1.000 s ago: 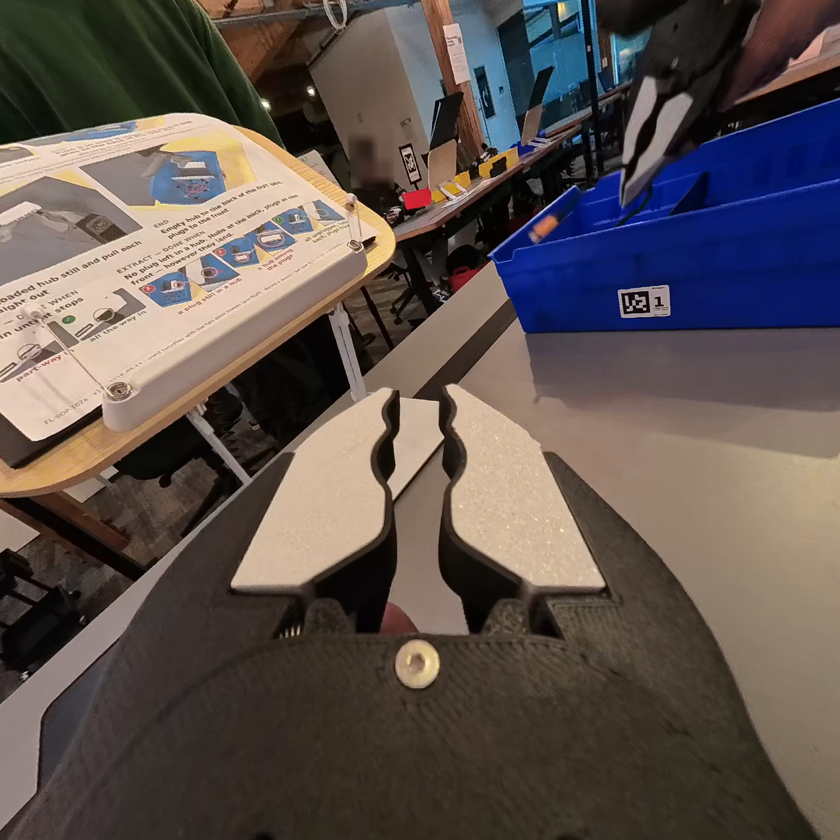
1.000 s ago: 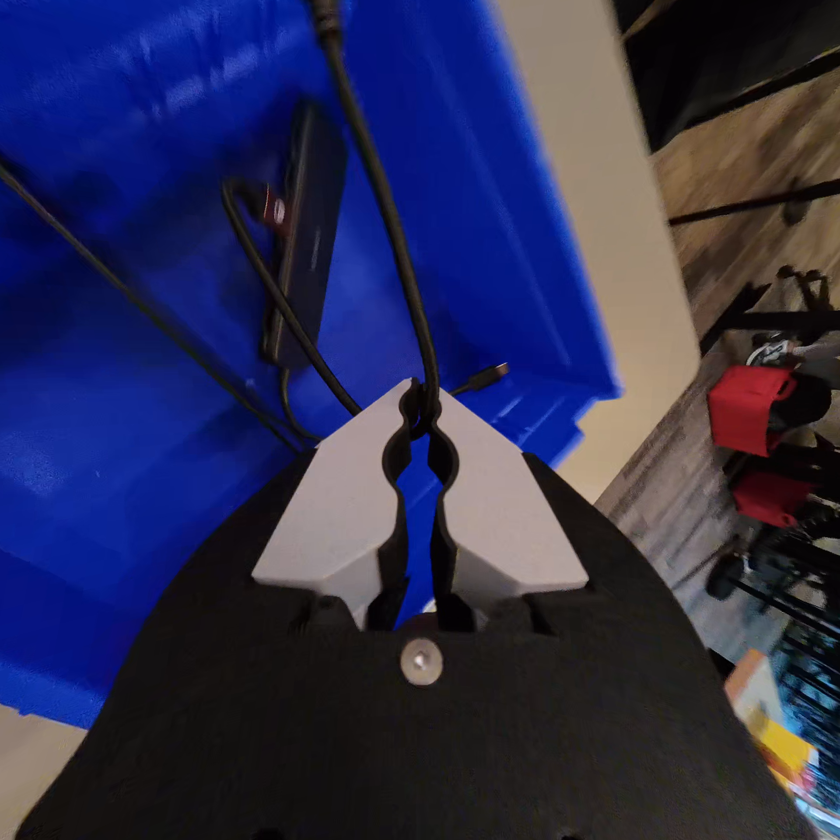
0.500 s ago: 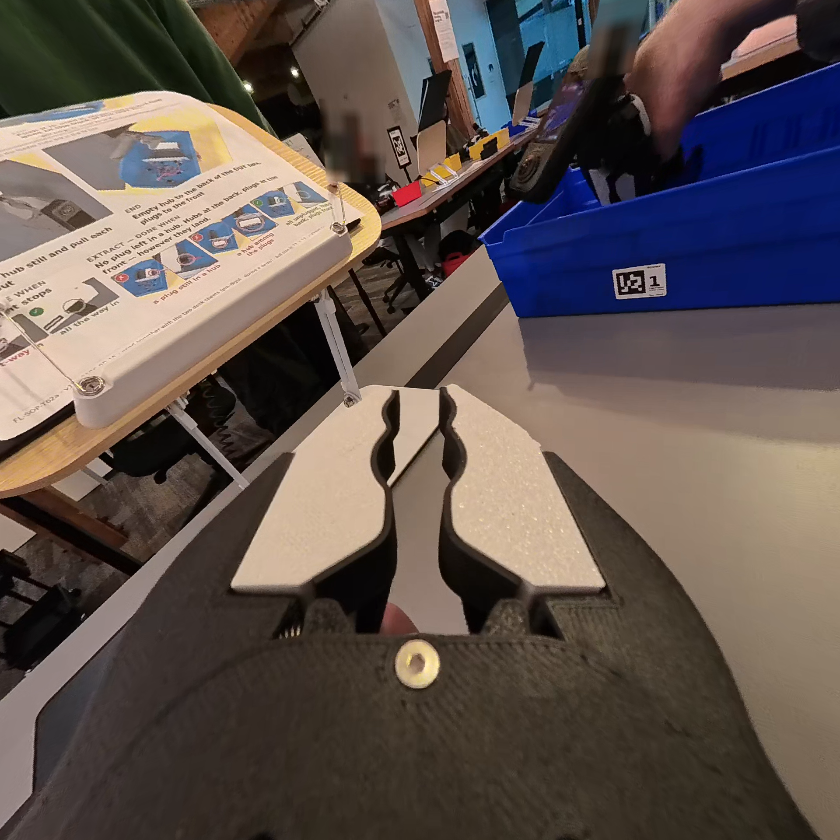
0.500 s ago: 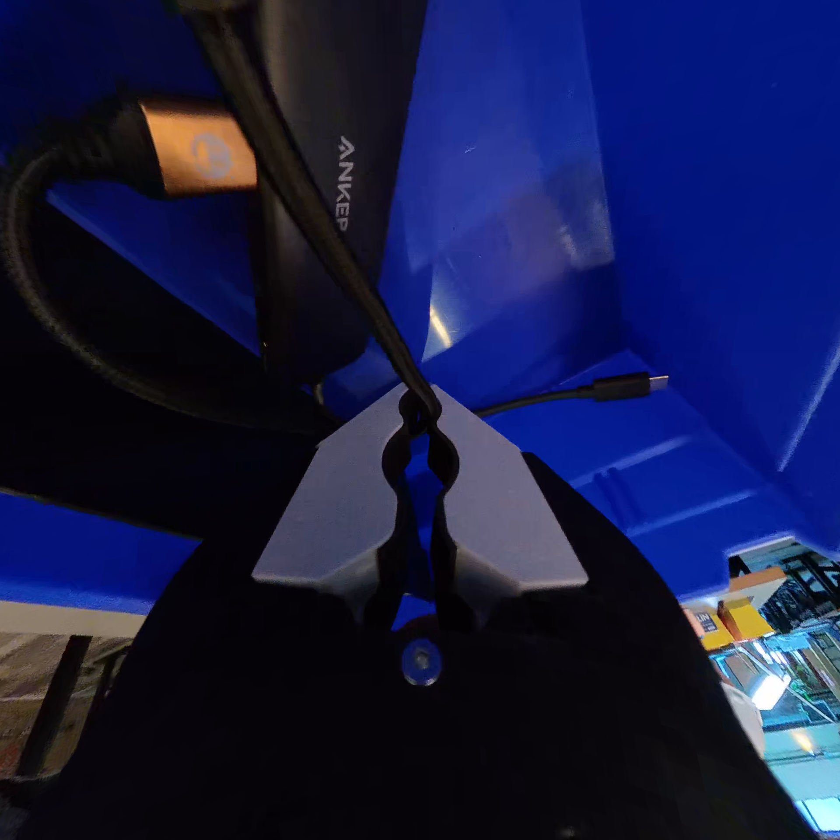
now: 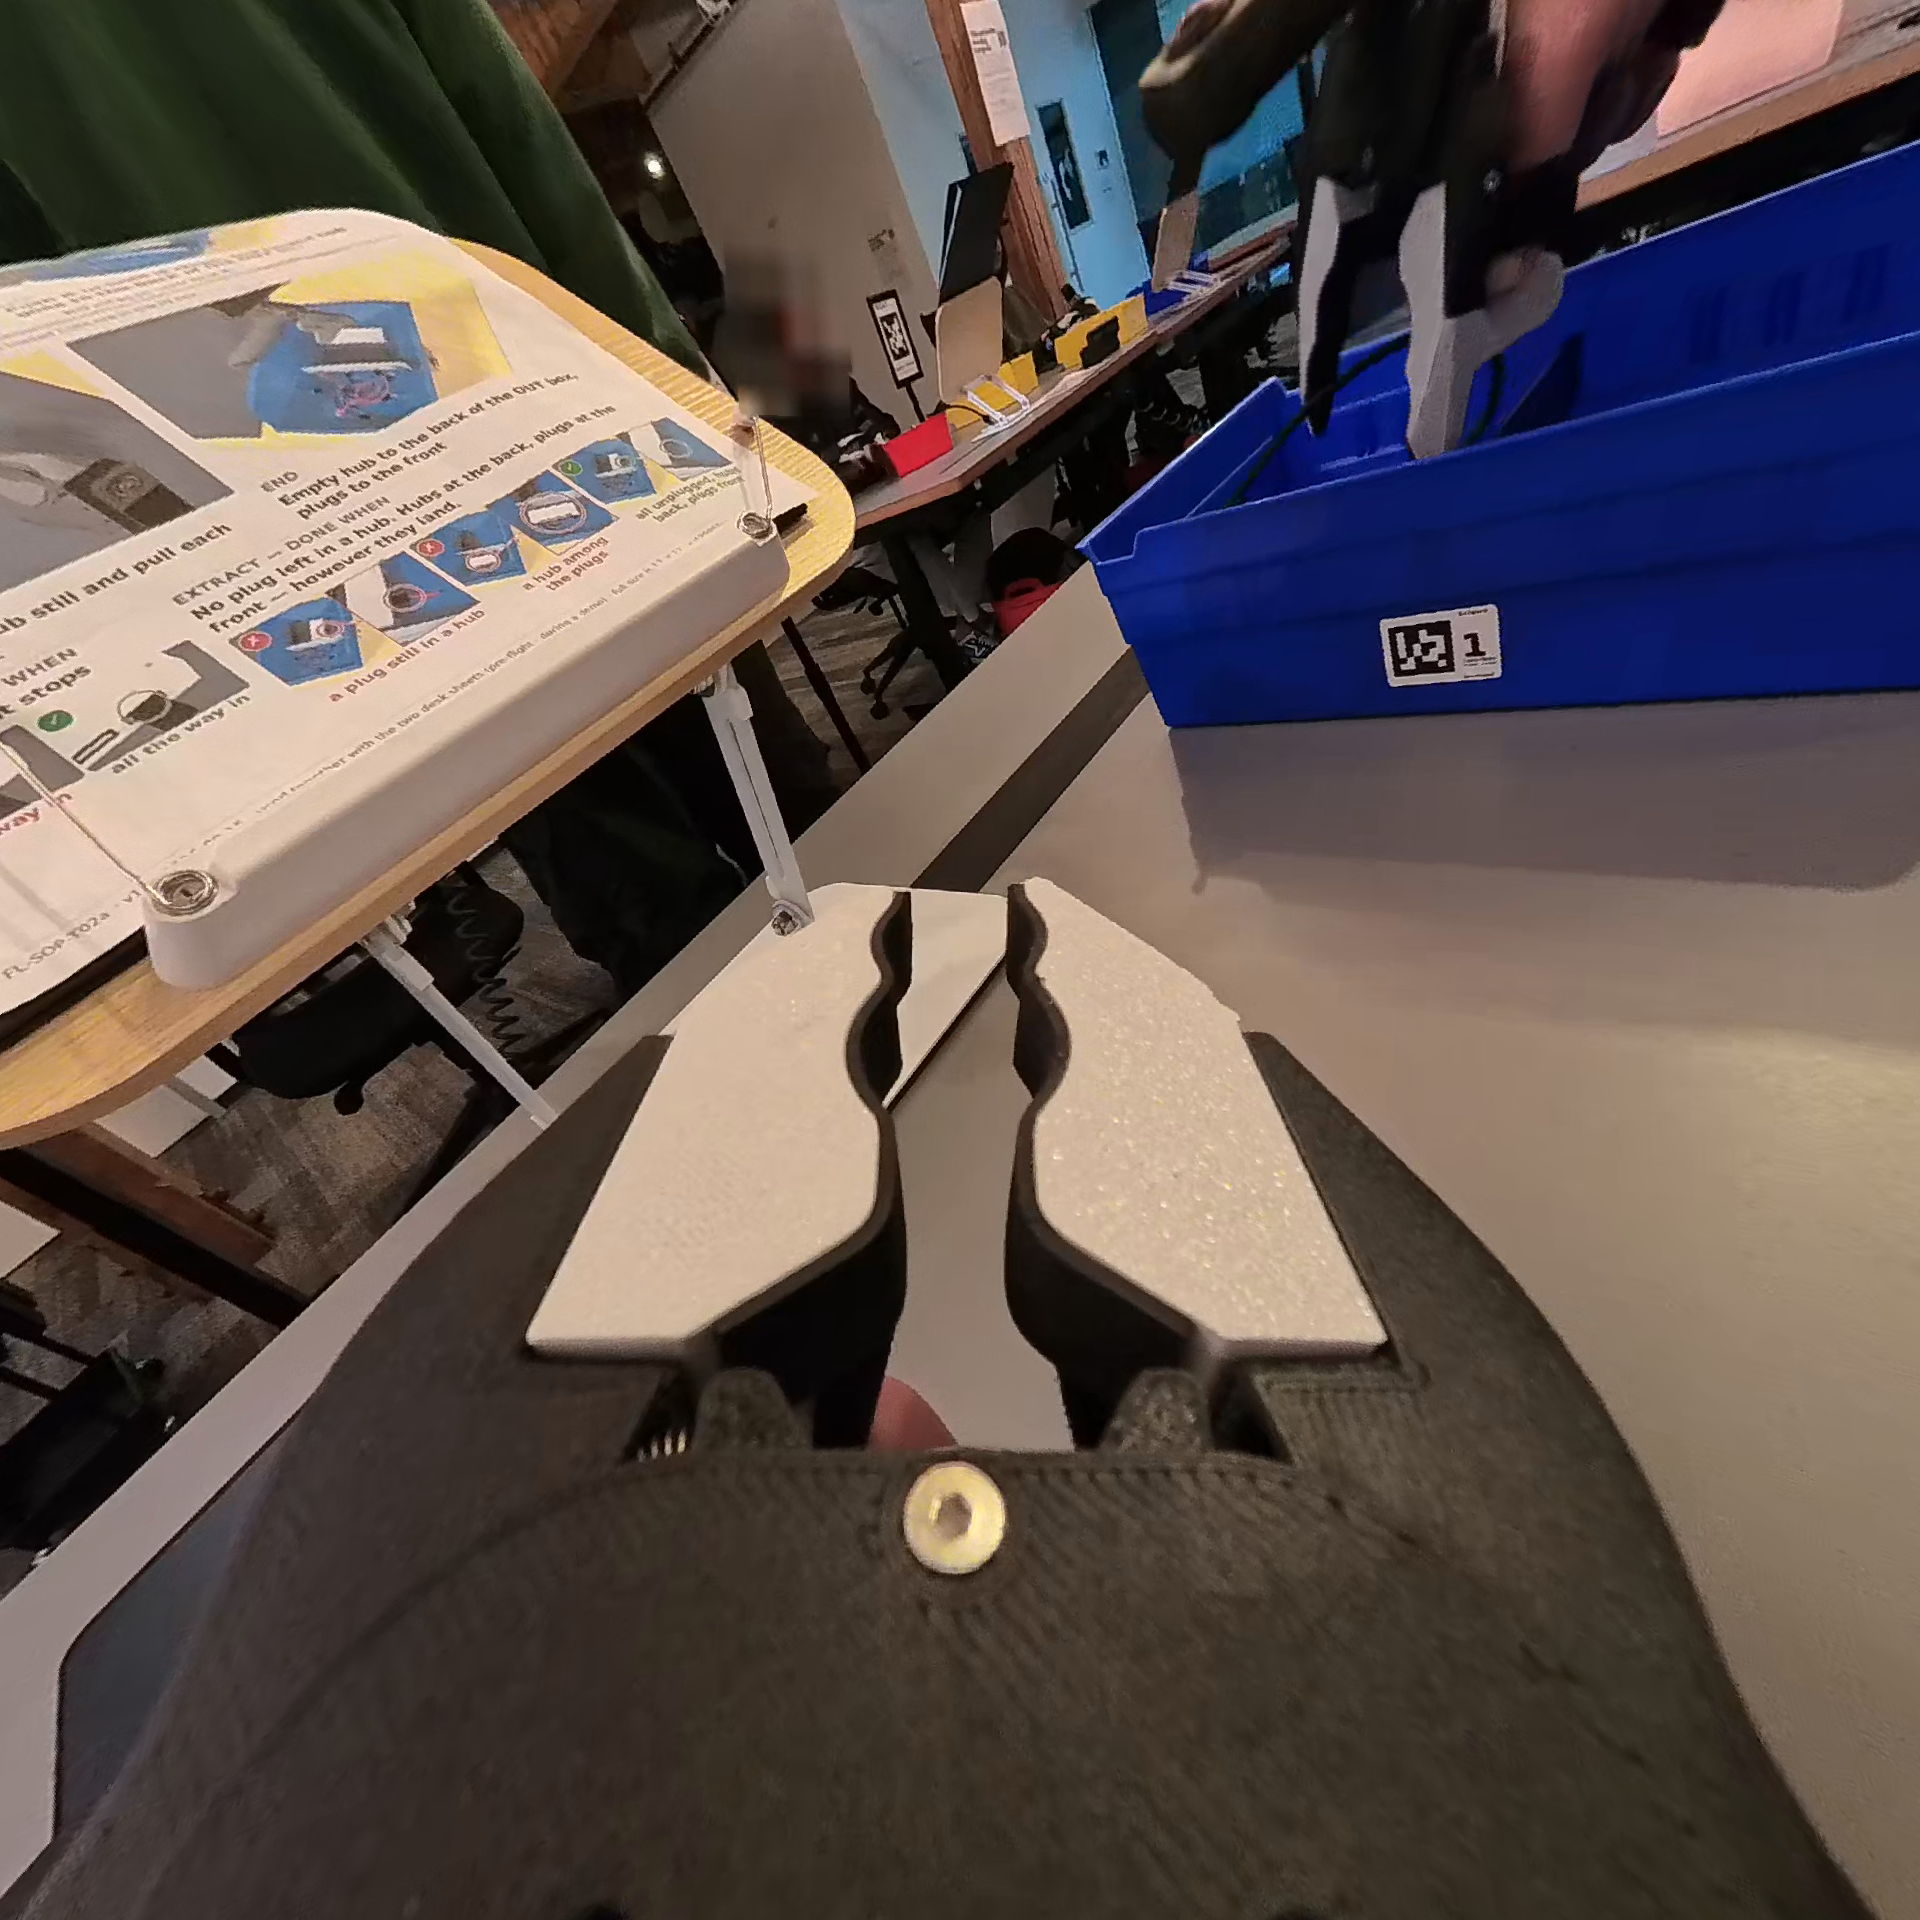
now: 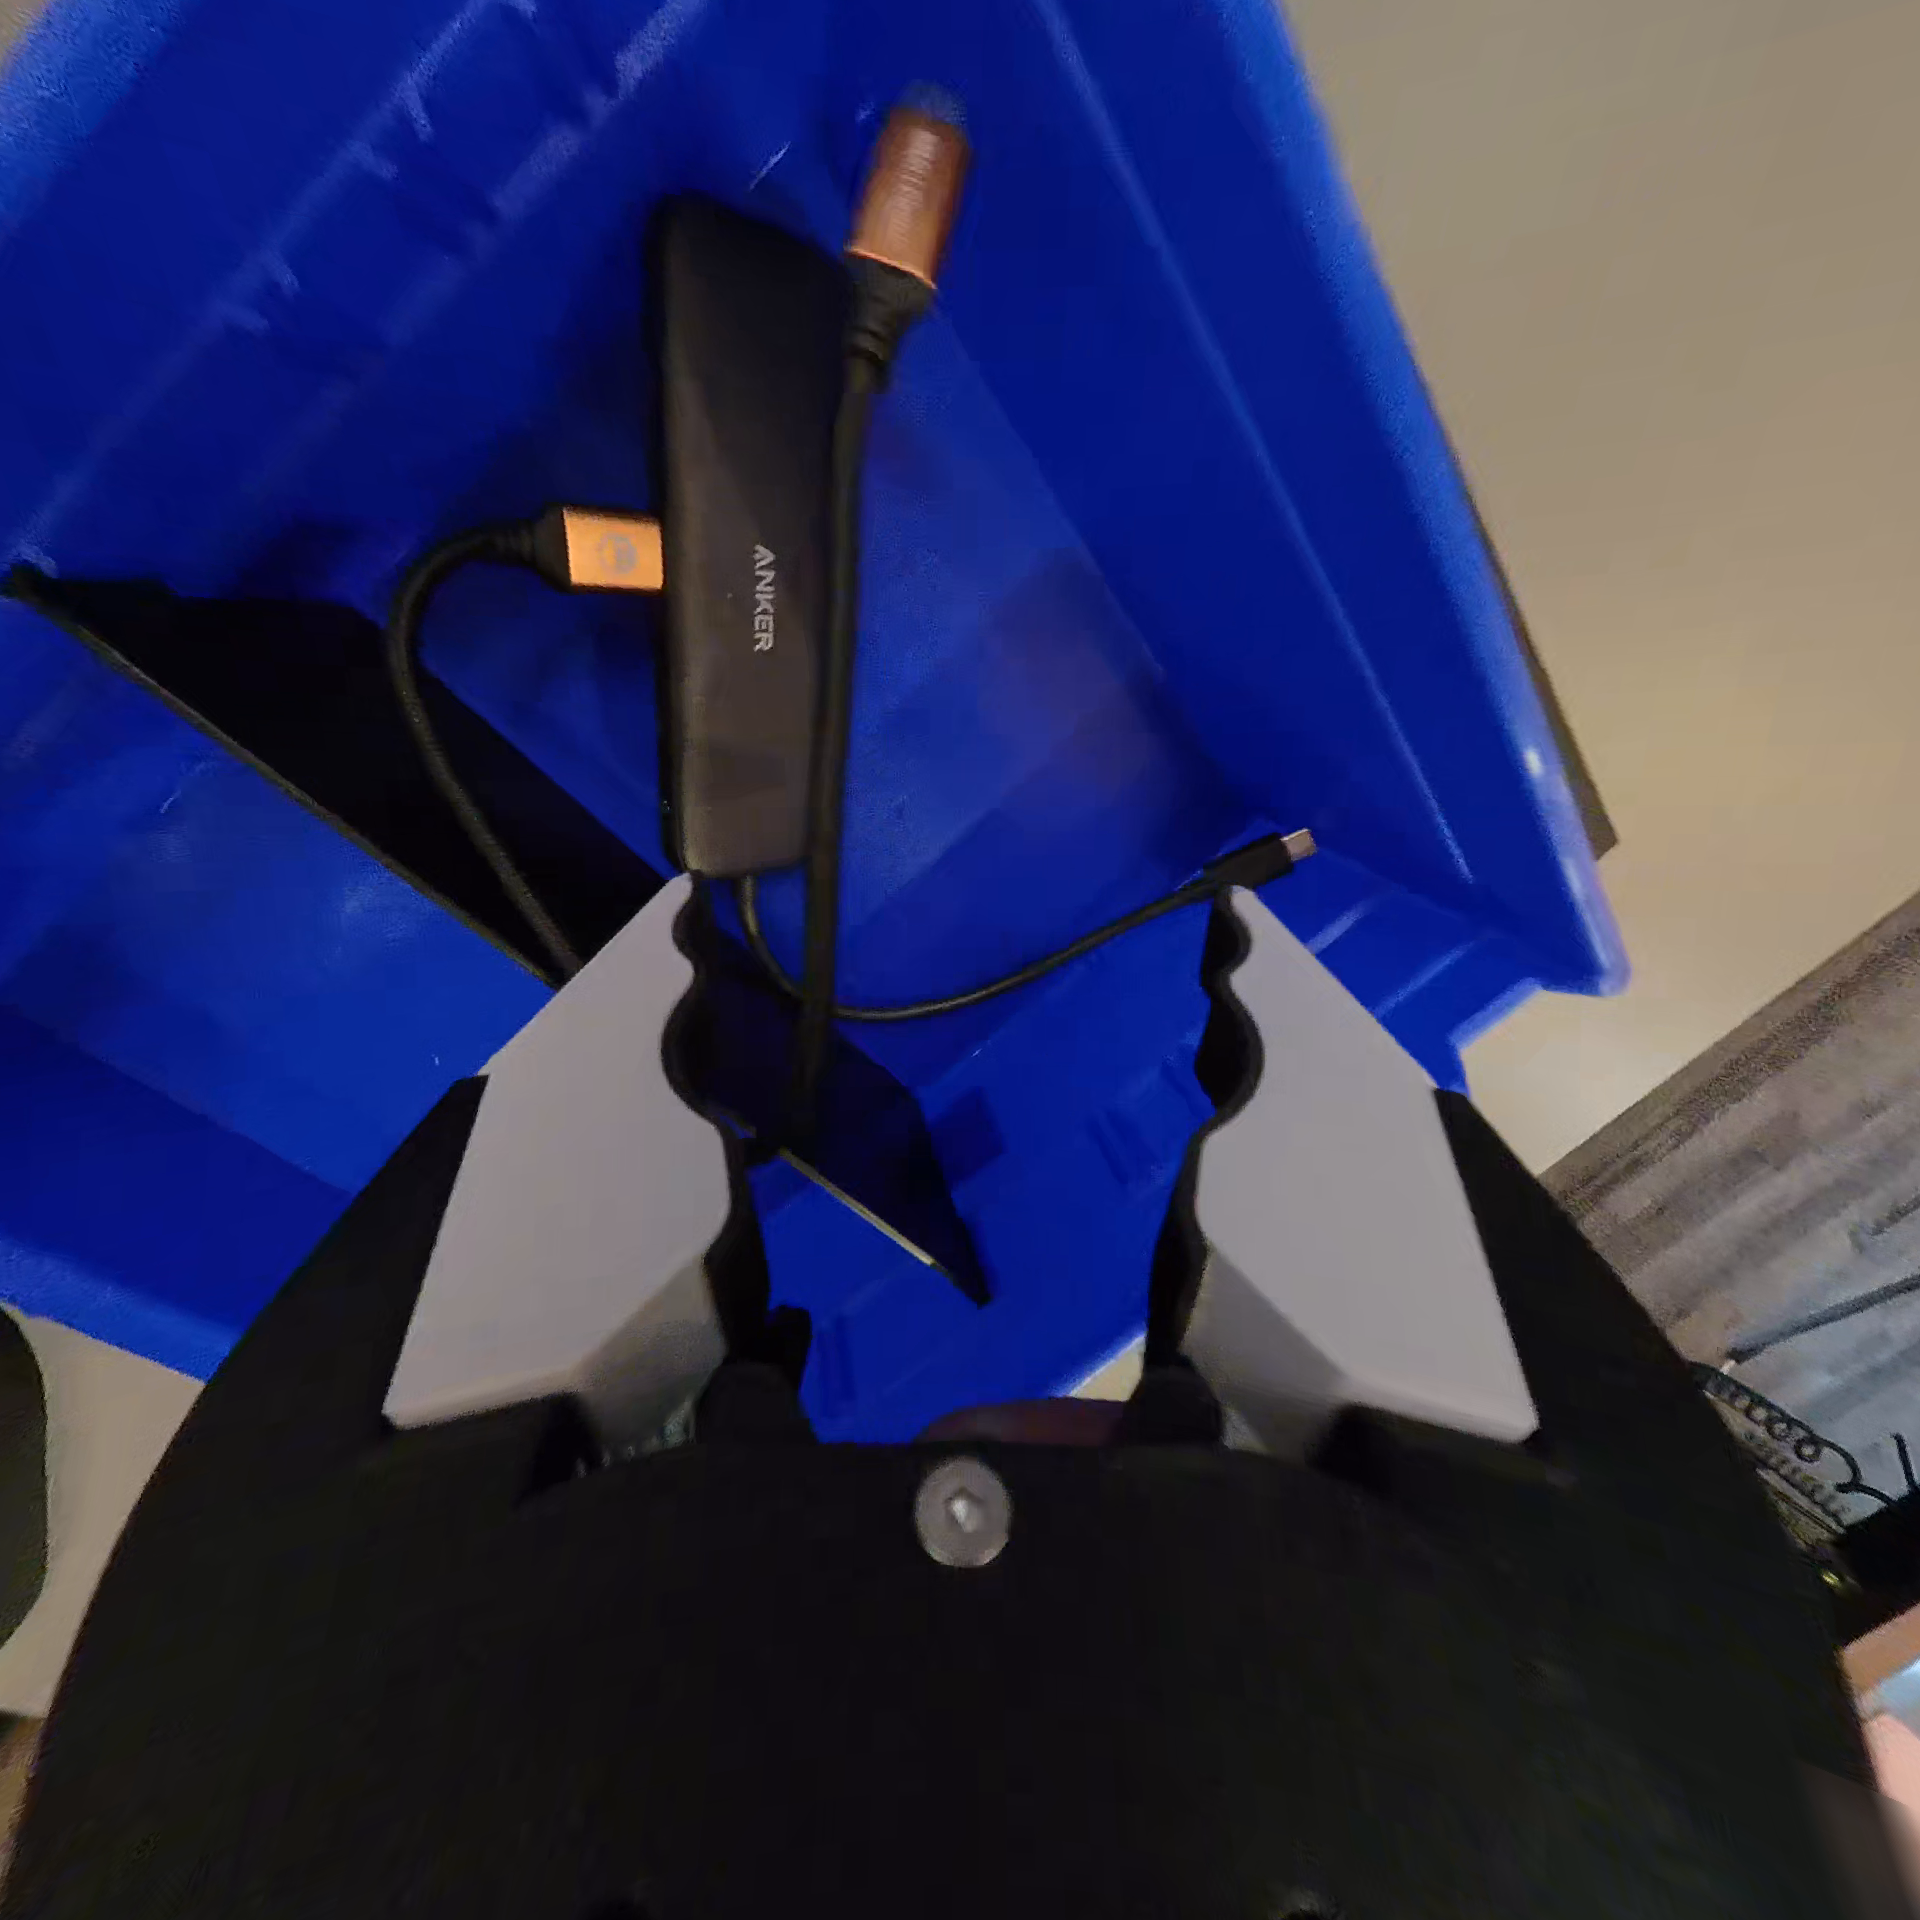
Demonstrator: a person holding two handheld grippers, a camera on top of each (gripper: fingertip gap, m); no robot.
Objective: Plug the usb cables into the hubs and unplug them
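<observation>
While the left gripper [image 5: 958, 940] rests low over the grey table [image 5: 1507, 1039], its jaws stand a little apart with nothing between them, so I judge it is waiting its turn. Its fingers point past the table edge toward a tilted board [image 5: 416, 582] bearing a printed sheet, probably propped at that angle for easy reading.

Farther off, the right gripper [image 6: 951, 914] hangs above the blue bin [image 6: 1195, 436] with jaws spread wide and gripping nothing. A thin black cable [image 6: 831, 644] runs up between its fingers without being pinched; released here, I judge, so it lies inside the bin. That cable ends in a copper plug [image 6: 906, 197] lying free beside the far end of the hub [image 6: 748, 540], not in a port.

The hub lies flat on the bin floor, long side toward the gripper. A second copper plug [image 6: 611, 549] is seated in its left side, its braided lead looping away. The hub's own thin lead curls right, its small connector [image 6: 1283, 847] loose near the bin wall. A dark divider [image 6: 343, 717] crosses the bin to the left.
</observation>
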